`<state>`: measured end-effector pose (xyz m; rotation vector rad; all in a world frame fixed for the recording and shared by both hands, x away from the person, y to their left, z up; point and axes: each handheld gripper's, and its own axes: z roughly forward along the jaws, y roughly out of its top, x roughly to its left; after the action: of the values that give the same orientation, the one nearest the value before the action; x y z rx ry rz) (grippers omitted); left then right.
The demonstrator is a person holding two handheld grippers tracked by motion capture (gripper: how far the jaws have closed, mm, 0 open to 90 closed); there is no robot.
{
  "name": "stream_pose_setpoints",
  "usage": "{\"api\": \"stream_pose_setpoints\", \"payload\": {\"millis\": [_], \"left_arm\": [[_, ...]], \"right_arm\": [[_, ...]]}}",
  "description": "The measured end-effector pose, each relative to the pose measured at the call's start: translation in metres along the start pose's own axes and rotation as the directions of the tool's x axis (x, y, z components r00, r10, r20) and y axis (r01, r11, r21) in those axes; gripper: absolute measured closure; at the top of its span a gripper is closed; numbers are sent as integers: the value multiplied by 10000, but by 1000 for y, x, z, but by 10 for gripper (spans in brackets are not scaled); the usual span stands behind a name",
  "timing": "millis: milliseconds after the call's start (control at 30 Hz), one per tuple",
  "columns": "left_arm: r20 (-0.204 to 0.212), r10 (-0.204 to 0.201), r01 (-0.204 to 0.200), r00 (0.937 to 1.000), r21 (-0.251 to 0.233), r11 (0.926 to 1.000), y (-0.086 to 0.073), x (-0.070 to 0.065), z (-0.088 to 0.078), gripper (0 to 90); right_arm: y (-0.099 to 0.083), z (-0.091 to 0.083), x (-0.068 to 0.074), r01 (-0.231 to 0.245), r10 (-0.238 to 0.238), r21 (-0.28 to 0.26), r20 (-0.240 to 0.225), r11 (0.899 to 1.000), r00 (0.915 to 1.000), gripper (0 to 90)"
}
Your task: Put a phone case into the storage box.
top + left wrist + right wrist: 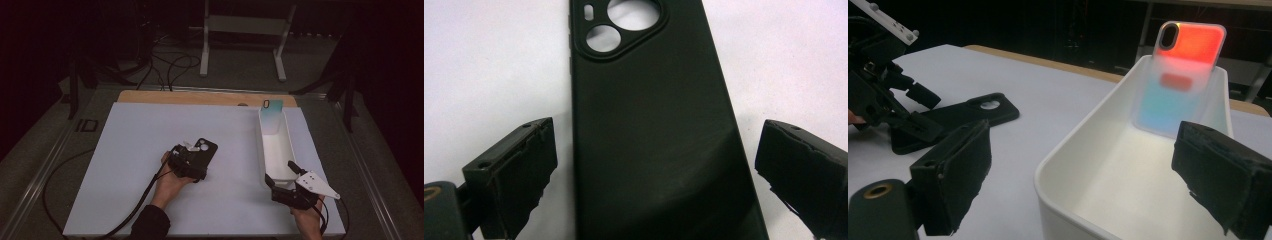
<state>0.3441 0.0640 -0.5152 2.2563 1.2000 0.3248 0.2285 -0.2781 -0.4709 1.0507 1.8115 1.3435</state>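
A case point(205, 150) lies flat on the tabletop point(130, 150), near its middle, between the spread jaws of the left gripper point(187, 162). To its right stands a bin point(287, 145); a second case point(272, 114) leans inside against its far wall. The right gripper point(282, 175) sits at the bin's near end.

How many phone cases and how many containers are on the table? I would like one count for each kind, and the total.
Phone cases: 2, the black phone case lying flat on the table between the open jaws of the left claw, and the iridescent phone case leaning on the far end wall inside the bin.
White plastic bins: 1.
Total: 3.
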Motion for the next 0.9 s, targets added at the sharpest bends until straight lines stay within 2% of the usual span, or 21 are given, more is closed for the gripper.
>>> {"api": "stream_pose_setpoints", "payload": {"millis": [300,567,667,900], "left_arm": [[-221,283,-278,9994,207,9994,-1,-3,4,57],[-253,249,-241,9994,307,9992,0,-3,4,65],[-263,225,-217,9994,312,9993,1,-3,3,110],[-296,205,-194,9994,346,9992,1,-2,2,125]], "right_arm": [[0,0,0,-5,5,1,23,10000,10000,89],[0,0,1,19,-20,55,93,10000,10000,90],[0,0,1,13,-13,57,109,10000,9999,90],[0,0,1,26,-27,69,121,10000,9999,90]]}}
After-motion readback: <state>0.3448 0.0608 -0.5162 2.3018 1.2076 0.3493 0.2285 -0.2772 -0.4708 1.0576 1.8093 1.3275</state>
